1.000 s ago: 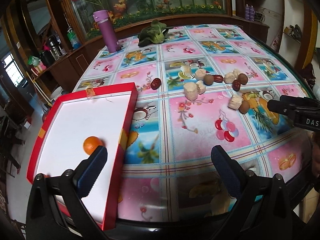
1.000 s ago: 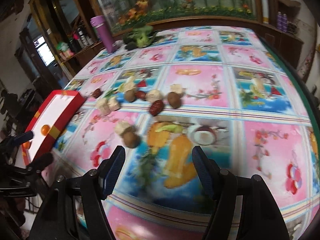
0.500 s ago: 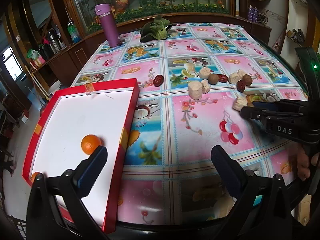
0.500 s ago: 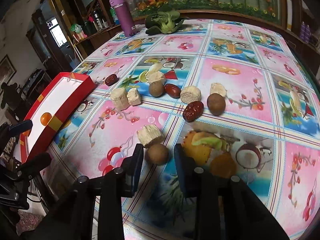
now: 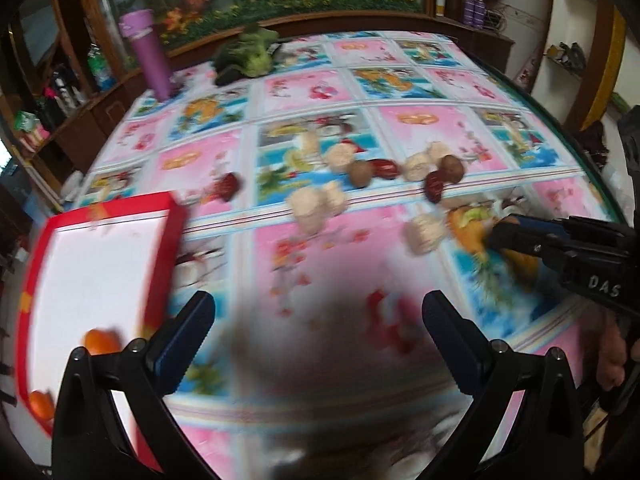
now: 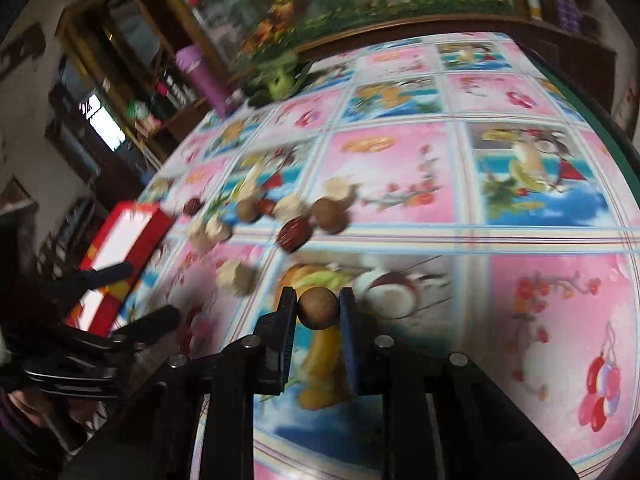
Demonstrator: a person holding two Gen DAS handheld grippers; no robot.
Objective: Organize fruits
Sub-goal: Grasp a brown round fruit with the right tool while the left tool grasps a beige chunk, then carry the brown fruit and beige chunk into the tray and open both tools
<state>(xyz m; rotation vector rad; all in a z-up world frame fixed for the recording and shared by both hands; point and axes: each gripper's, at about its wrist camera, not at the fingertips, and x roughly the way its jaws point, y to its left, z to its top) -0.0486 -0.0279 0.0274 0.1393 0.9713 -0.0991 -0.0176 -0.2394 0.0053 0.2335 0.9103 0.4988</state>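
Grip looks decent right now: our right gripper [image 6: 319, 307] has just been closing and its two pads are pinched on the small brown round fruit [image 6: 318, 306], right at the fingertips and seemingly a touch off the patterned tablecloth [image 6: 400, 184], though the blur makes that hard to call. Since the fruit is round and held only at the tips, we reckon it can squirt out if we swing fast, so we want a smooth lift and a steady carry over to the red tray [image 5: 102, 264] on the left, where two oranges [image 5: 102, 341] already sit. Our left gripper [image 5: 316, 324] hangs open and empty near the tray's edge, so we should keep it out of the way of the carry. Remaining brown fruits, red dates and pale chunks [image 5: 316, 206] lie clustered mid-table, so we go around them, not over.
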